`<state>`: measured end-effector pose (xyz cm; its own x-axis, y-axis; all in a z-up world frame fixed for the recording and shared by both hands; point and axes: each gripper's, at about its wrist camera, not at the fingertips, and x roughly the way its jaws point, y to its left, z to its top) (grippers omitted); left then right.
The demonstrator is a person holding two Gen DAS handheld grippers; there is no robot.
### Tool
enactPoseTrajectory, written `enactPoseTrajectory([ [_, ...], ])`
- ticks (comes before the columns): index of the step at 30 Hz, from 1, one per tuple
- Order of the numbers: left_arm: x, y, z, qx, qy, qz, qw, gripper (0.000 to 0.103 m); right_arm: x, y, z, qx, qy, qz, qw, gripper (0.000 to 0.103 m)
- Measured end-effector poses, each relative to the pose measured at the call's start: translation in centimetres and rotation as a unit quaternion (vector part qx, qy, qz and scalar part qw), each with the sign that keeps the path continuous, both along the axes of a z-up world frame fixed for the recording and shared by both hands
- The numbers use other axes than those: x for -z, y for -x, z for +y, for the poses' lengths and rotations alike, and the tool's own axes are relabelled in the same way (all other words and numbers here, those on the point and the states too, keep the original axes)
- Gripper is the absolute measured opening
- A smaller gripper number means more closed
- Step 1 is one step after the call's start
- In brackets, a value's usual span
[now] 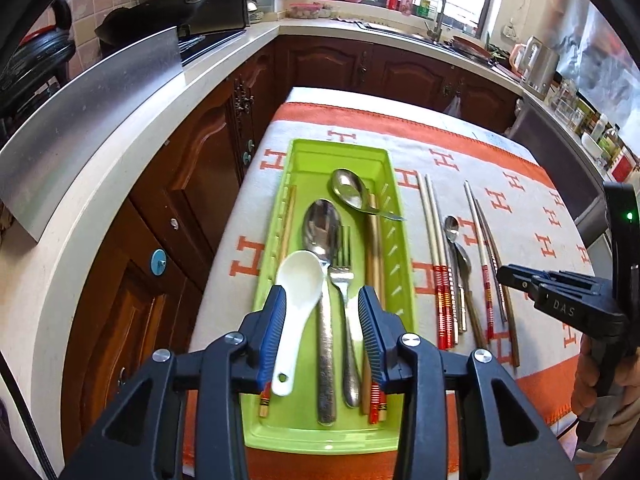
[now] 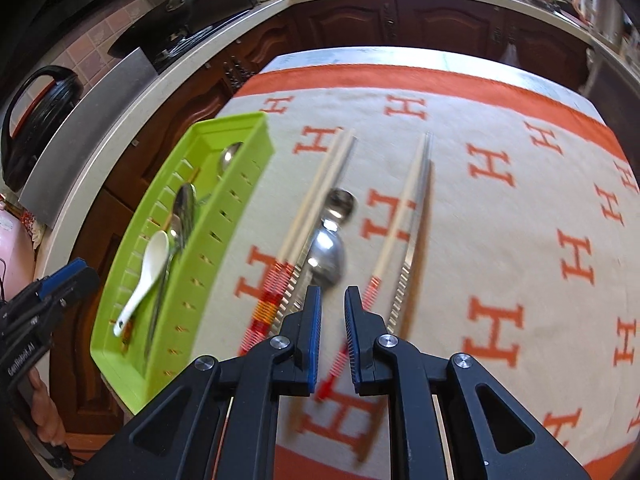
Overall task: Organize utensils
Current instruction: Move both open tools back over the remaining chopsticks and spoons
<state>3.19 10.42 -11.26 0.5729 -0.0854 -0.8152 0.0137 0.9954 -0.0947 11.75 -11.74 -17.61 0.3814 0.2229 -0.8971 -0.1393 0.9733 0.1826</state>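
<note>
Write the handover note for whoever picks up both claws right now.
Left claw: open, empty, above the green tray.
Right claw: a narrow gap between the pads, nothing held, over the loose utensils on the orange-and-white cloth.
Done: white spoon, two metal spoons, fork and some chopsticks lie in the tray.
Left: two small metal spoons and several chopsticks lie on the cloth beside the tray; move them in.

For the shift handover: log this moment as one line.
left gripper: open, empty, over green tray | right gripper: slightly parted, empty, over chopsticks and spoons on cloth | stage: loose utensils remain
</note>
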Motion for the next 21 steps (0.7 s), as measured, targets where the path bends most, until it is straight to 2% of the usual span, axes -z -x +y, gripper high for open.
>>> enactPoseTrajectory([
  [10, -0.4, -0.8, -4.2, 0.033, -0.014, 0.007, 0.9993, 0.038, 1.2, 2.4, -4.9, 0.032, -0.022, 0.013, 0.999, 0.012],
  [21, 0.3, -3.3, -9.6, 0.084, 0.002, 0.027, 0.9961, 0.038, 0.5, 3.1, -8.4, 0.053, -0.035, 0.005, 0.998, 0.013],
])
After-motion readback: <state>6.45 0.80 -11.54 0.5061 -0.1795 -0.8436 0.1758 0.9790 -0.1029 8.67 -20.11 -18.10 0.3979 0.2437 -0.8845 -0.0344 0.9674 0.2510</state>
